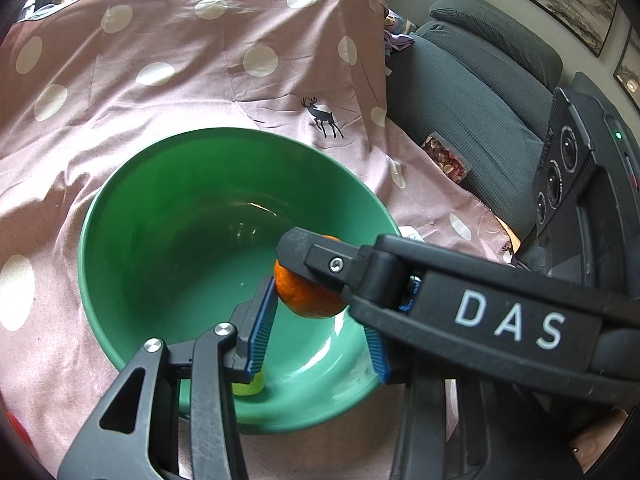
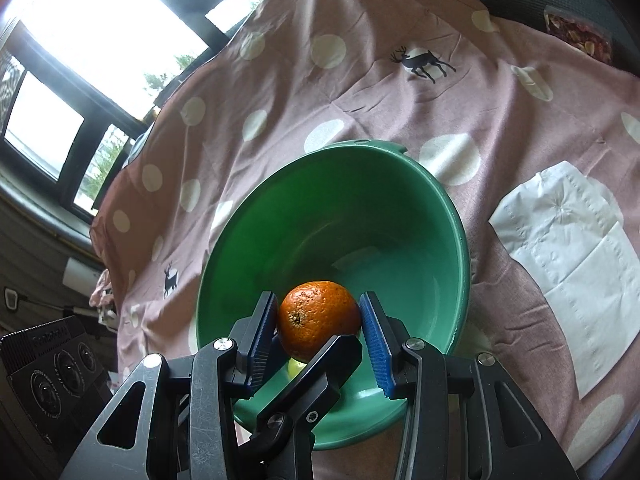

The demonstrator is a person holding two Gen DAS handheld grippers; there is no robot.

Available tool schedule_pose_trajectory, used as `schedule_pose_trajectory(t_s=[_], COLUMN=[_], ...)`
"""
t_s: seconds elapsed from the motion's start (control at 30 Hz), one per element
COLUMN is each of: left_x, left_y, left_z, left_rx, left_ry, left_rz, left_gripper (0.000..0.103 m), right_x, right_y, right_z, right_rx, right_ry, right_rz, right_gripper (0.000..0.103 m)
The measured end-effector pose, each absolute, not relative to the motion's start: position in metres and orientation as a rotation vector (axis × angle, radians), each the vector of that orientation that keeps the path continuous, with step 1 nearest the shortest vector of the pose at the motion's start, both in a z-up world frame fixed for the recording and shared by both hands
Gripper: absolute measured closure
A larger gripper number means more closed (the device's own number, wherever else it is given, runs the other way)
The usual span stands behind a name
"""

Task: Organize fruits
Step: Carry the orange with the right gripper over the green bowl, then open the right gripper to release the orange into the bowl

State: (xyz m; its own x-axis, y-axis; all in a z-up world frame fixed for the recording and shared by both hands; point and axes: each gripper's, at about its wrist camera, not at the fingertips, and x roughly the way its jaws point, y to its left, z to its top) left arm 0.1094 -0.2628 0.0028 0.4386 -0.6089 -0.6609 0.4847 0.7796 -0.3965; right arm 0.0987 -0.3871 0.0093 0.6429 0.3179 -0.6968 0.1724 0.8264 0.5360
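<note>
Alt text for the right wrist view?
The right gripper holds an orange over a green bowl on a pink polka-dot cloth. A white napkin lies beside the bowl.

Bright daylight from the blown-out window (image 2: 92,40), soft shadows, sharp focus, fisheye-bent, darkened edges.

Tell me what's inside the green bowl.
Over the green bowl, an orange sits between the right gripper jaws. A yellow-green fruit lies at the bottom, mostly covered by the left gripper. The far interior looks bare.
</note>
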Motion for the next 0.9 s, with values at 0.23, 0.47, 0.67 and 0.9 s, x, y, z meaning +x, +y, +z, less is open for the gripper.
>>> schedule_pose_trajectory(t_s=[0.23,0.47,0.67,0.9], left_x=[0.1119,0.1121,0.1121,0.1121], left_y=[-0.2623,-0.2627,-0.2621,-0.2635], left_z=[0.0005,-0.0004,-0.0019,-0.0037], left_rx=[-0.163,-0.167,-0.171,-0.176], left_ry=[0.894,0.897,0.898,0.906], left_rz=[-0.689,-0.693,-0.696,-0.691], left_gripper=[0.062,0.062,0.062,0.062], right_x=[0.0986,0.0991,0.0991,0.0996], right_y=[-0.3879,-0.3878,-0.3879,-0.3875], right_z=[0.0082,0.009,0.0095,0.0097], right_rx=[0.61,0.608,0.606,0.596], right_ry=[0.887,0.892,0.894,0.898], right_rz=[0.081,0.075,0.071,0.059], right_gripper=[0.057,0.057,0.057,0.057])
